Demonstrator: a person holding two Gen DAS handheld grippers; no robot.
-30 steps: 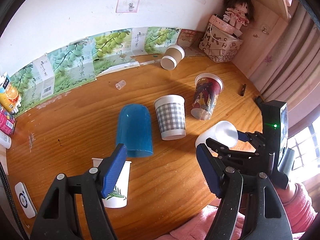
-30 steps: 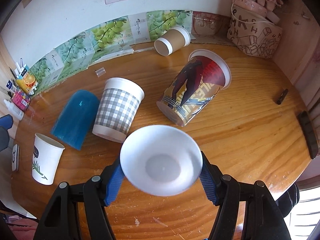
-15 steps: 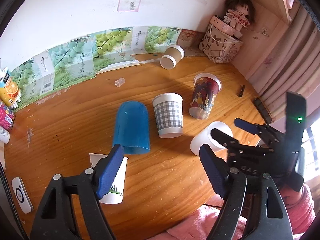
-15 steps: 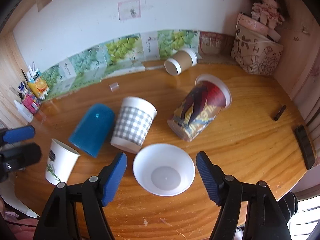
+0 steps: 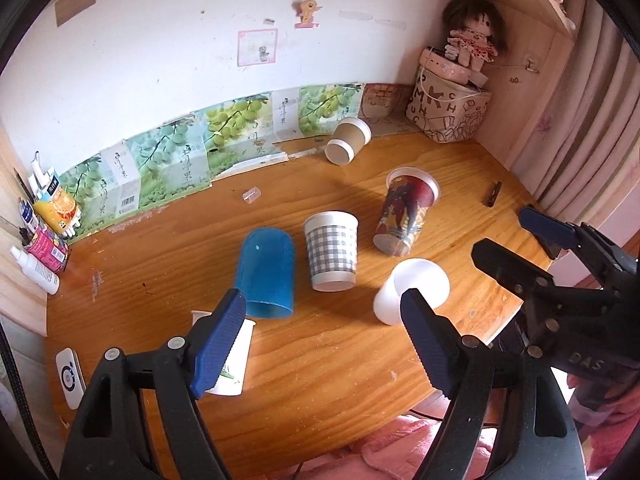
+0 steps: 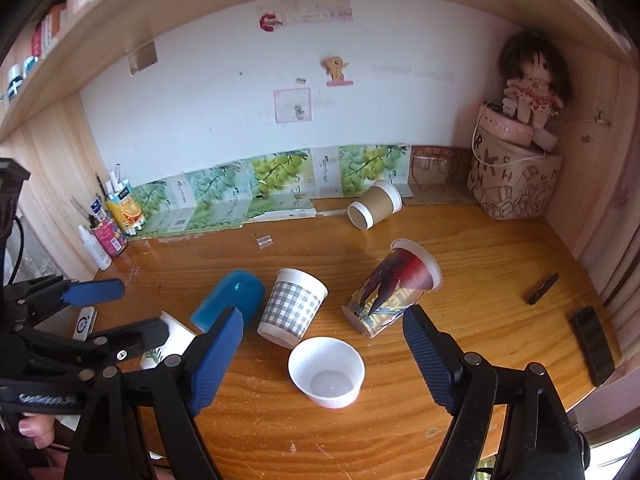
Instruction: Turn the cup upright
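A plain white cup [image 6: 326,372] stands upright on the wooden table [image 6: 460,264], mouth up; it also shows in the left wrist view [image 5: 412,294]. My right gripper [image 6: 322,356] is open and empty, drawn back above and behind the cup. My left gripper [image 5: 322,340] is open and empty over the table's front edge. A blue cup [image 5: 266,272] stands upside down. A brown paper cup [image 6: 374,208] lies on its side at the back.
A checked cup [image 6: 292,306], a printed cup [image 6: 390,292] and a white leaf-print cup [image 5: 224,360] stand upright. A patterned basket [image 6: 512,184] with a doll stands at the back right. Bottles [image 6: 106,224] stand at the left wall. Dark objects [image 6: 592,344] lie right.
My right gripper opened, let go of the white cup standing upright on the table, and drew back and up. My left gripper also pulled back and higher.
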